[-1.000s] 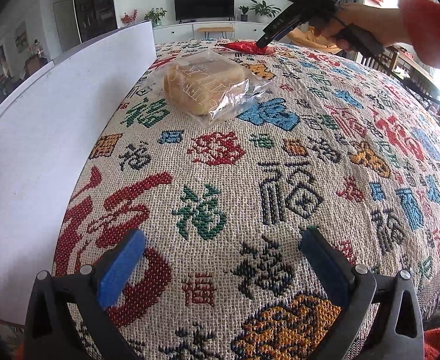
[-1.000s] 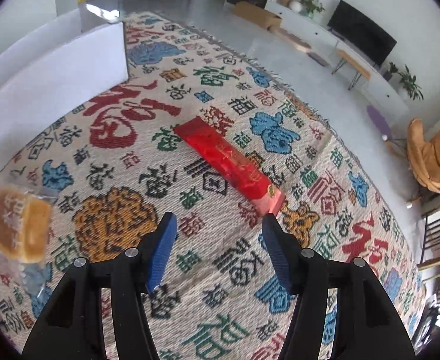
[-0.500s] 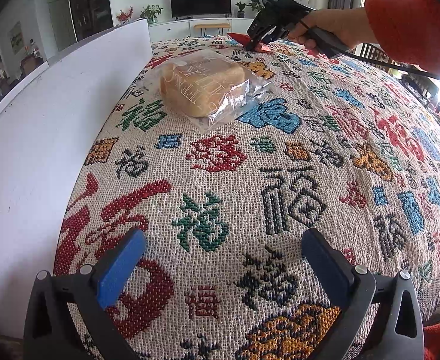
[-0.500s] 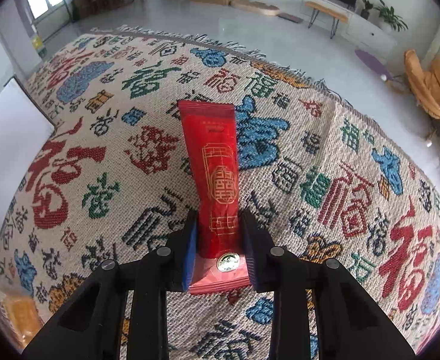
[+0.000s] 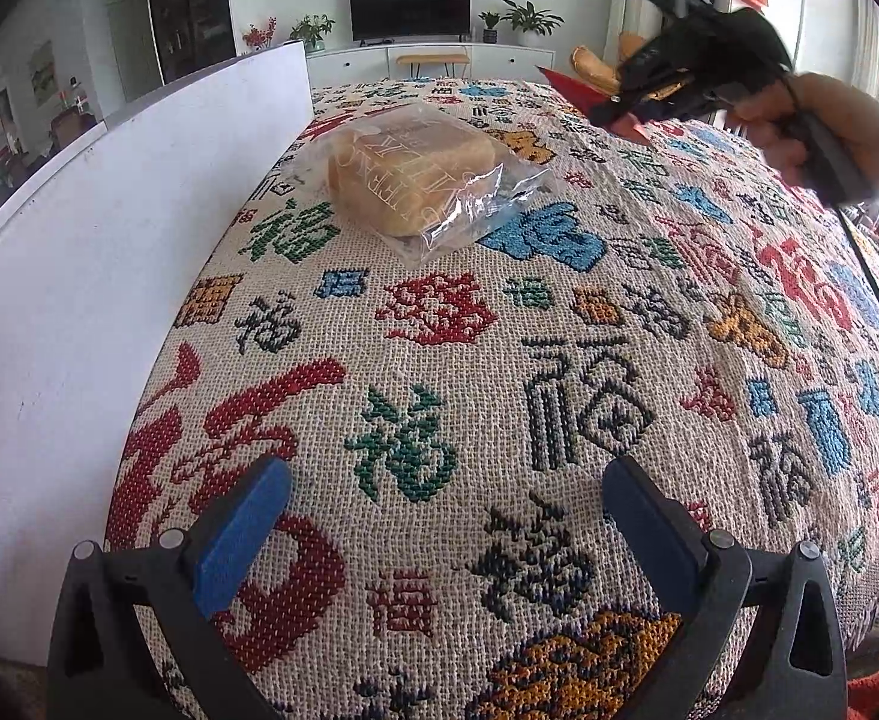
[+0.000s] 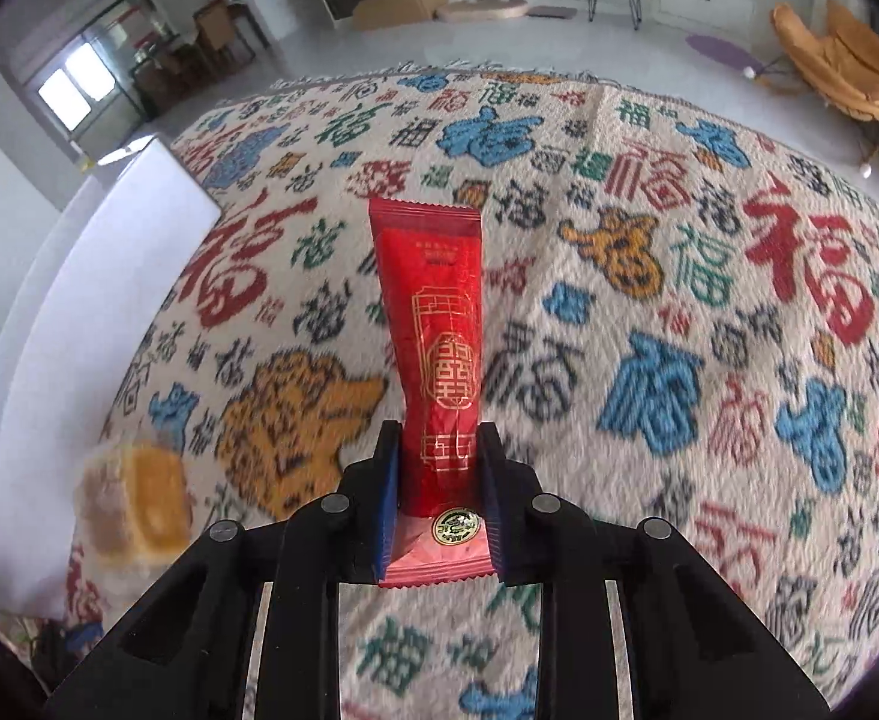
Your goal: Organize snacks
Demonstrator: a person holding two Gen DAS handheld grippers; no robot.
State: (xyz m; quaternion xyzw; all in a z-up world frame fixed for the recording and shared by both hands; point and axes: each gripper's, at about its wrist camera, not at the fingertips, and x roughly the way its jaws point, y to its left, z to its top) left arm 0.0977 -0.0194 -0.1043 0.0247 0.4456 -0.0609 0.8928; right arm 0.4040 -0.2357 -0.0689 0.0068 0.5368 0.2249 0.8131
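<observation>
A: Start with the right gripper (image 6: 437, 498). What is it doing?

B: Its blue pads are pinched on a long red snack packet (image 6: 436, 360), low in the middle of the right wrist view. They press the packet's two long edges near its lower end, where a round gold-and-green seal sits. The rest of the packet sticks up and away from the jaws, clear of the patterned woven cloth (image 6: 679, 312) beneath.

A: And the hand carrying it?

B: In the left wrist view it sits at the upper right of the frame. The person's hand (image 5: 799, 126) is wrapped round the handle, and the gripper's nose slants down toward the cloth, with red packet corners showing on either side of the nose.

A: The left gripper (image 5: 439, 516)?

B: Spread wide at the bottom of its own view, blue pads (image 5: 241, 534) far apart, nothing between them but cloth. It points down at the table.

A: Any other snacks?

B: A bun in a clear wrapper (image 5: 421, 174) lies on the cloth in the upper middle of the left view, near a white board (image 5: 79, 252) standing along the left edge. The same bun appears blurred at the lower left of the right wrist view.
</observation>
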